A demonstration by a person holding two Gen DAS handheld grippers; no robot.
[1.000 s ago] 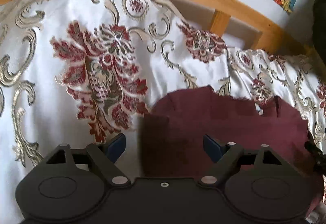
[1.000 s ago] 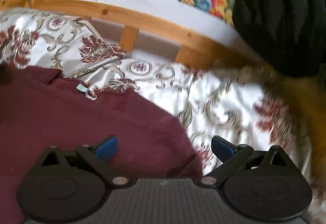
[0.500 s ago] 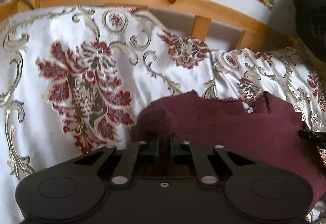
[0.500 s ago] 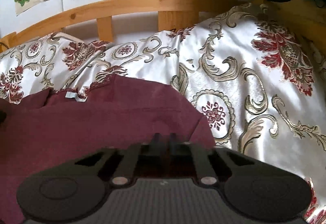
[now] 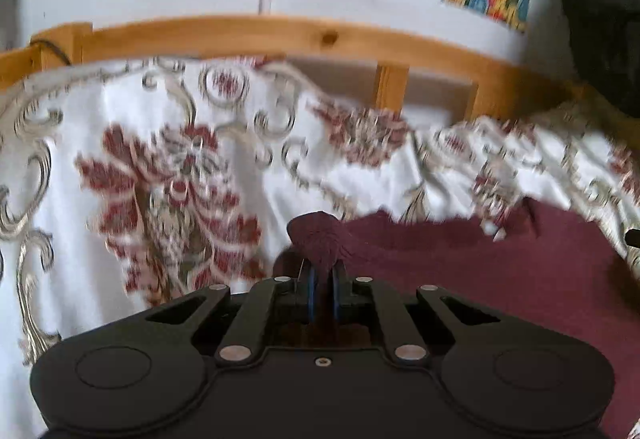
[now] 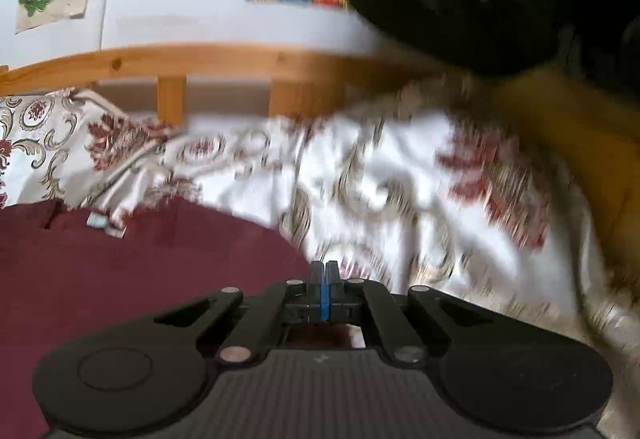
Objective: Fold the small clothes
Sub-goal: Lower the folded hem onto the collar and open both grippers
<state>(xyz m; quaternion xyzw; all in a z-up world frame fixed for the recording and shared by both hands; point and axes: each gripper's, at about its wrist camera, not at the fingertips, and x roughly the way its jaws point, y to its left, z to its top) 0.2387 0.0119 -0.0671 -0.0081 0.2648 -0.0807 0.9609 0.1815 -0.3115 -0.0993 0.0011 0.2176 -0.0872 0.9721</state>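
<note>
The maroon garment is lying spread on the bed's patterned bedspread, in front of the wooden bed rail. The left claw is pinching a bunched corner of the cloth, a puckered tuft sticking up between its blue pads. The right claw is pressed together at the garment's opposite edge; whether cloth is caught between its pads is not clear. Gripping two corners like this is probably meant to let one side be carried over as a flat fold.
</note>
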